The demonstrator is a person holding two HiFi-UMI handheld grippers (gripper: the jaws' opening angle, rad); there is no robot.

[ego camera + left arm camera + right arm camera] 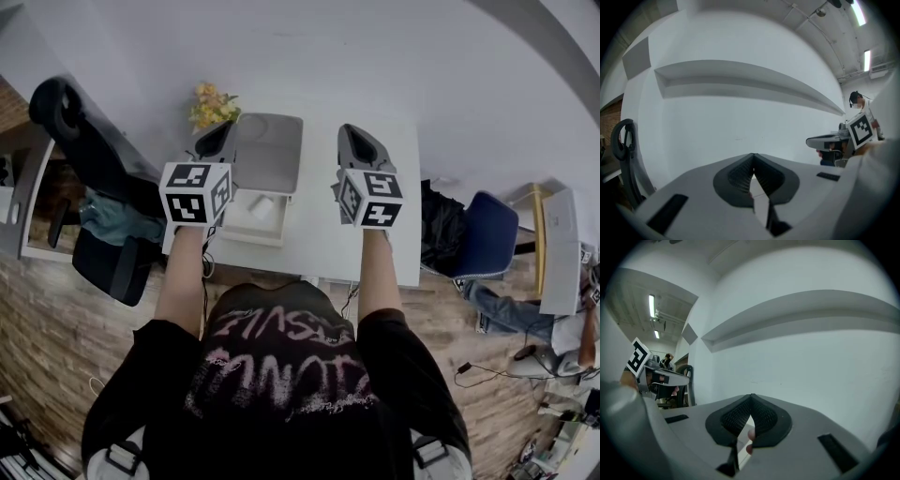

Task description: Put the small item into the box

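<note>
In the head view a white open box [251, 214] lies on the white table [323, 244], its grey lid [269, 150] folded back behind it. I cannot make out a small item anywhere. My left gripper [221, 139] hovers over the box's left edge, and my right gripper [351, 139] hangs over bare table to the right of it. Both point roughly level at the white wall. The left gripper [753, 155] has its ribbed pads meeting at the tip with nothing between them. The right gripper [751, 397] is likewise shut and empty. Each gripper view catches the other gripper's marker cube [860, 129] [637, 357].
Yellow flowers [213, 105] stand at the table's far left corner. A black office chair [80, 127] is to the left, a blue chair [489, 234] with a dark bag to the right. A person [574, 333] sits at far right. The floor is wood-patterned.
</note>
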